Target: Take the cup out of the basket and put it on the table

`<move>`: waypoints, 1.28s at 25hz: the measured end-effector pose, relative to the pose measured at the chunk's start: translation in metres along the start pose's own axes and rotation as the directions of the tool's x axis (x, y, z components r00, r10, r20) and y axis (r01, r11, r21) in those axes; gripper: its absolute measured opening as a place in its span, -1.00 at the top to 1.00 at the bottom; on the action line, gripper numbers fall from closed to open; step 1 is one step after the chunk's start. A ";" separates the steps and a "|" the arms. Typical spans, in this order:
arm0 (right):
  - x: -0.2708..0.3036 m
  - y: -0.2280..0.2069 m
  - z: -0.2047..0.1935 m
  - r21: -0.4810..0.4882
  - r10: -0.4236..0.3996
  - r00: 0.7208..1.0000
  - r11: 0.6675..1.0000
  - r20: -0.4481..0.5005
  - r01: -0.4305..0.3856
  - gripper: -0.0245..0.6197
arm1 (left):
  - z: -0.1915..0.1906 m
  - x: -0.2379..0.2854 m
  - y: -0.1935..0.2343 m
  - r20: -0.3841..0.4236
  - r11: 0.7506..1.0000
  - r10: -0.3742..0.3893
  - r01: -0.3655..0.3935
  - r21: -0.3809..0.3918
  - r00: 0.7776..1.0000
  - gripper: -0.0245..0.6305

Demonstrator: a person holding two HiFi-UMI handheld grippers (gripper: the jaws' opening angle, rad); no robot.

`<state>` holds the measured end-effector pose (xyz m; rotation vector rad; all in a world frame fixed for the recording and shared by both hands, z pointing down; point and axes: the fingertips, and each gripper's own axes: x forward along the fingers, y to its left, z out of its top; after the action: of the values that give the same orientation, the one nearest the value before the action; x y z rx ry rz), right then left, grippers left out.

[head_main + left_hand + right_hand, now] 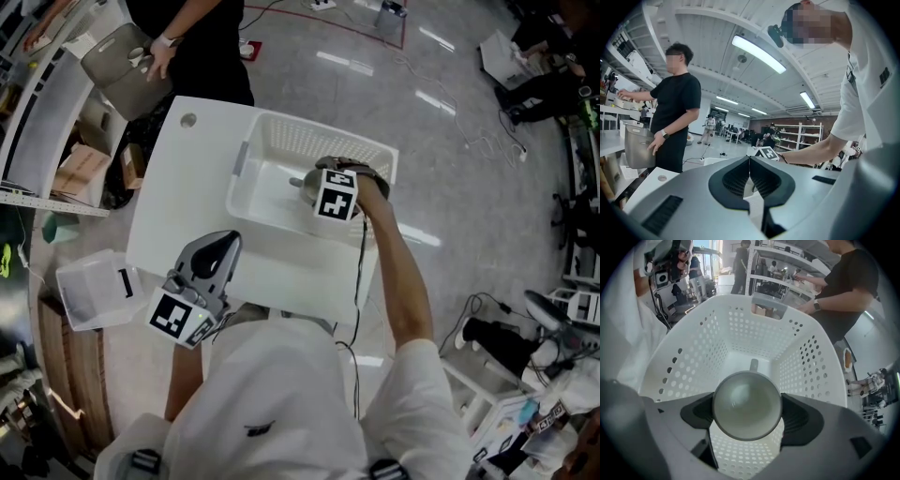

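Observation:
A grey cup with its handle pointing away sits between the jaws of my right gripper, whose pads press it from both sides. It is inside the white perforated basket, low over the basket floor. In the head view the right gripper reaches into the basket on the white table, and the cup shows only partly past the marker cube. My left gripper hangs over the table's near edge, empty, its jaws closed together.
A person in black stands at the table's far left corner holding a grey bin. A white lidded box lies on the floor to the left. Shelving runs along the left. The table has a small round hole.

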<state>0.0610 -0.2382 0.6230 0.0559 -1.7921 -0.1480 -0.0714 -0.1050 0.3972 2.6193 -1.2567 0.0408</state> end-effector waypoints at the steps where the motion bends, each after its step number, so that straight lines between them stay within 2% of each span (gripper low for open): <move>1: -0.004 0.001 0.001 -0.002 -0.002 1.000 1.000 -0.002 0.002 -0.40 | 0.000 -0.001 -0.001 0.001 1.000 -0.003 0.003 0.000 1.000 0.89; 32: -0.157 0.019 0.047 -0.116 -0.156 0.987 0.980 0.036 0.159 -0.40 | 0.000 -0.012 -0.013 0.014 0.997 -0.069 0.069 0.019 0.998 0.89</move>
<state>0.0511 -0.1978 0.4630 0.1119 -1.8012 -0.3697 -0.0687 -0.0877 0.3934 2.6814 -1.1752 0.0217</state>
